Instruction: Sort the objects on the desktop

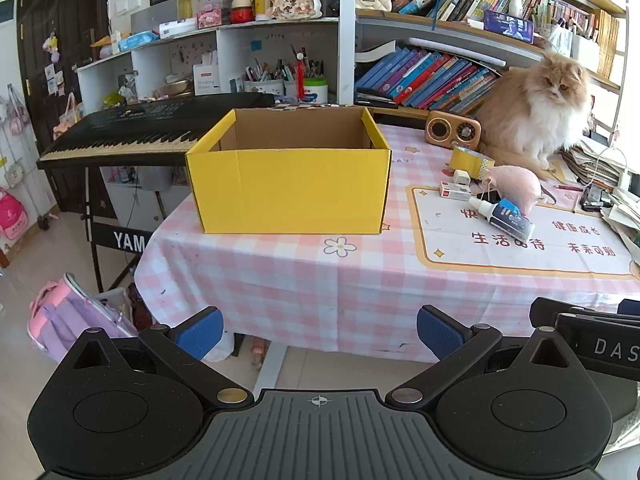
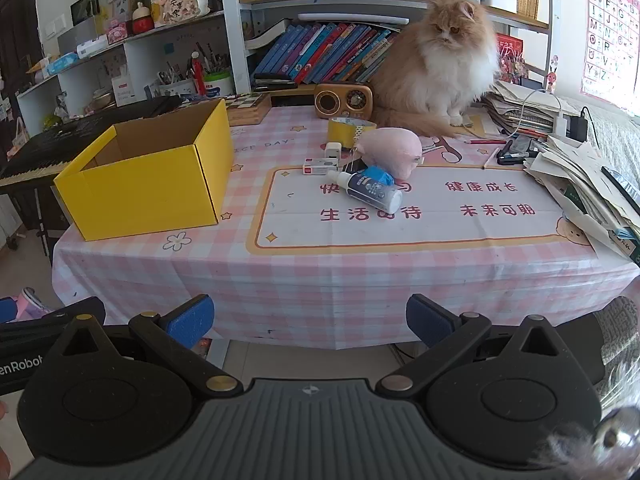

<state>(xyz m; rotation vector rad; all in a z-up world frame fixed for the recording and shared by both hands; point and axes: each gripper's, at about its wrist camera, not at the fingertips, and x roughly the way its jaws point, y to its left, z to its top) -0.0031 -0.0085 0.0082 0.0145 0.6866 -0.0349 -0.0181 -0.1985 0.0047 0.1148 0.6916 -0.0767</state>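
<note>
Left wrist view: the left gripper (image 1: 320, 330) hangs short of the table, jaws wide apart and empty; the yellow box (image 1: 292, 190) sits empty. Right wrist view: the right gripper (image 2: 310, 320) is likewise spread and empty; white bottle (image 2: 370, 191), pink plush (image 2: 390, 146), tape roll (image 2: 346, 131) and charger (image 2: 333, 150) lie unsorted beside a cat (image 2: 436, 64). Sorting appears not yet begun.

The box (image 2: 148, 178) is bright yellow outside, plain brown inside. Under it, the tablecloth (image 2: 320, 280) is pink-and-white check with white flowers. Right of the box lie a white, yellow-bordered mat (image 2: 460, 232) with red lettering, a pale pink plush (image 2: 390, 146), and an orange-and-white cat (image 2: 444, 64).
</note>
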